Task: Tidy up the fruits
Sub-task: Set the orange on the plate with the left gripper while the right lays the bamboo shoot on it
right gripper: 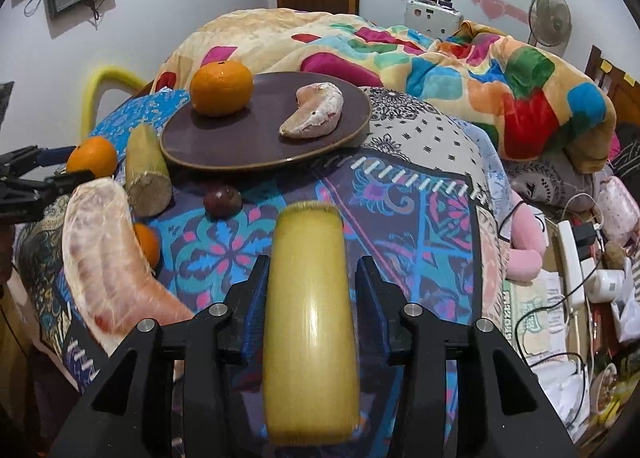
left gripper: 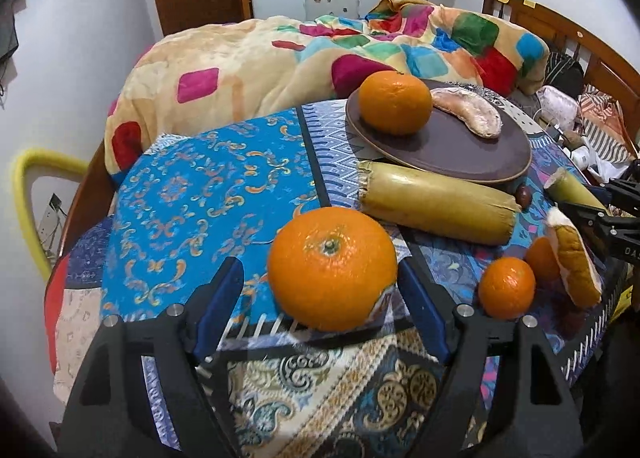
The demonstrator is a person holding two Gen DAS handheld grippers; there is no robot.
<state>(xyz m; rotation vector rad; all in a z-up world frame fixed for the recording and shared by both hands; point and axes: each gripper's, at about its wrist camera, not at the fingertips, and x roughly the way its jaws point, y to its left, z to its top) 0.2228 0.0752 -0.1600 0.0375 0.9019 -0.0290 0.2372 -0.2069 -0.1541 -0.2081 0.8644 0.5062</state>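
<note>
A patchwork cloth (left gripper: 208,194) of blue, floral and paisley panels covers the desk, with a rumpled multicoloured blanket (left gripper: 256,58) heaped on the bed behind. The left tongs (left gripper: 320,294) stand open around a large glossy orange (left gripper: 332,268); one blue pad (left gripper: 420,298) sits just beside its skin, the other well clear. The right tongs (right gripper: 310,290) grip a smooth yellow sugarcane piece (right gripper: 308,322), its fibrous cut end pointing away and its near end blurred. A round dark brown plate (right gripper: 240,142) carries a second orange (right gripper: 221,87) and a pale pithy pomelo segment (right gripper: 316,110). Another cane piece (left gripper: 436,204) lies against the plate's near rim, a small dark round fruit (right gripper: 222,200) beside it. Near the cloth's edge lie a small mandarin (left gripper: 507,287), another half hidden (left gripper: 541,258) and a second pomelo segment (right gripper: 100,254).
</note>
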